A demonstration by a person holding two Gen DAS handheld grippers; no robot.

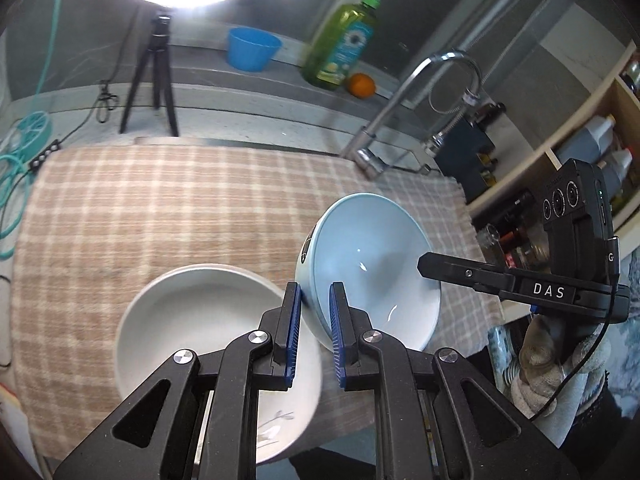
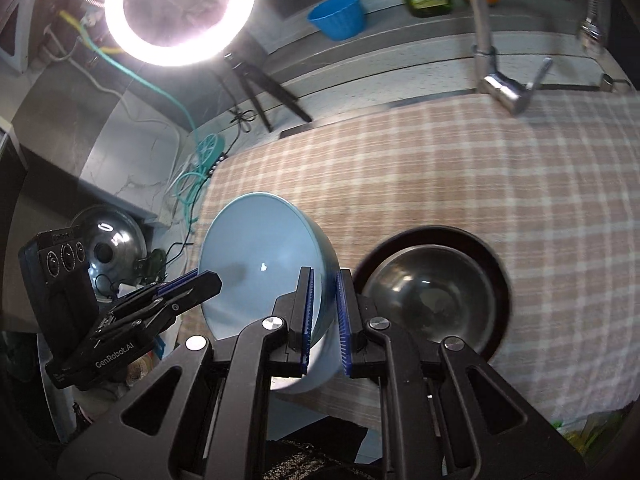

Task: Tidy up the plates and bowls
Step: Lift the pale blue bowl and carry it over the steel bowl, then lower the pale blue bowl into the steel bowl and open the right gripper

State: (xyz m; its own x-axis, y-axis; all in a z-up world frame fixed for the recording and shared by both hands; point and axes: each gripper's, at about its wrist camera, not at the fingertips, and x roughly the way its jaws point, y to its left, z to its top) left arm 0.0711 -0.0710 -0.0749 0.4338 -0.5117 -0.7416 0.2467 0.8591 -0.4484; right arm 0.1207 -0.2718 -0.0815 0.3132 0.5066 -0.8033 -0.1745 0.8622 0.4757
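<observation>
Checked cloth (image 1: 160,208) carries white plate (image 1: 192,320) — dark plate (image 2: 496,264).

A home kitchen is shown. A chrome faucet (image 1: 404,108) with a pull-out hose is mounted at the far right edge of the table (image 1: 160,208), which is covered by a checked cloth. On the ledge behind, a green bottle of dish soap (image 1: 342,44), an orange (image 1: 361,85) and a blue plastic tub (image 1: 253,49) are kept. Bottles and jars are stored on open wooden shelves (image 1: 560,144) at the right. A ring light (image 2: 180,8) on a small tripod (image 1: 154,80) has been set up at the far left.
</observation>
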